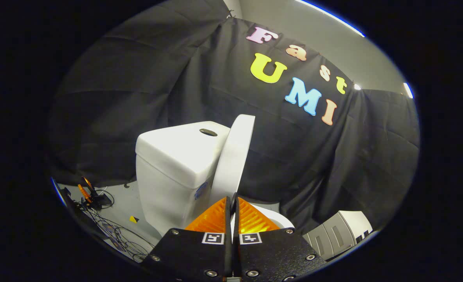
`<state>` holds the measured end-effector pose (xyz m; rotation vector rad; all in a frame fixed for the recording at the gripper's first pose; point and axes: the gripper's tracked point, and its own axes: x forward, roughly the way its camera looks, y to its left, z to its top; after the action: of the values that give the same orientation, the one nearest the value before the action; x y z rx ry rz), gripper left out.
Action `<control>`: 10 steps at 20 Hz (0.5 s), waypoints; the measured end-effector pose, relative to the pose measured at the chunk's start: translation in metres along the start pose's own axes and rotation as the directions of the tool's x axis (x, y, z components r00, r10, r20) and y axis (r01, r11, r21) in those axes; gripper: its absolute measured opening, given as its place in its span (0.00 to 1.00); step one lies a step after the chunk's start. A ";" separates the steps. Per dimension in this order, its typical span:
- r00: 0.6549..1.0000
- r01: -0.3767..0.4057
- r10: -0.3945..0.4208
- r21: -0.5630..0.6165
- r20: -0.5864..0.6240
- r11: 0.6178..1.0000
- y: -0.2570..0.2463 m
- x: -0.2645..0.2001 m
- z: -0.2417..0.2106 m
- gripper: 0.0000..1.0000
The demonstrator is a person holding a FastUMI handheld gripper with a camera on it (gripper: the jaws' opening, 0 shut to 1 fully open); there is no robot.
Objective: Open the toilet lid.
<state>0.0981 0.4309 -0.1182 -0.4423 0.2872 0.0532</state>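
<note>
Gripper (231, 200) fingers drawn together, only a thin slit between the tips, nothing held between them; it points forward and slightly up, rolled a little so the scene leans; toilet lid (233, 156) stands raised just ahead of the fingertips, seen edge-on, leaning back against the tank (172, 168), which lies ahead to the left; bowl rim (278, 219) shows just right of the fingers; loose cables (114, 231) on the floor far left; a grey cabinet (339, 233) low to the right.
</note>
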 end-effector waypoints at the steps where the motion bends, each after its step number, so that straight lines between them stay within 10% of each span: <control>1: 1.000 0.009 -0.009 -0.013 -0.001 1.000 0.000 0.000 0.000 0.00; 10: 0.999 -0.044 0.044 0.023 -0.014 0.999 0.002 0.004 -0.002 0.04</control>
<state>0.1014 0.4321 -0.1220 -0.4135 0.3114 0.0897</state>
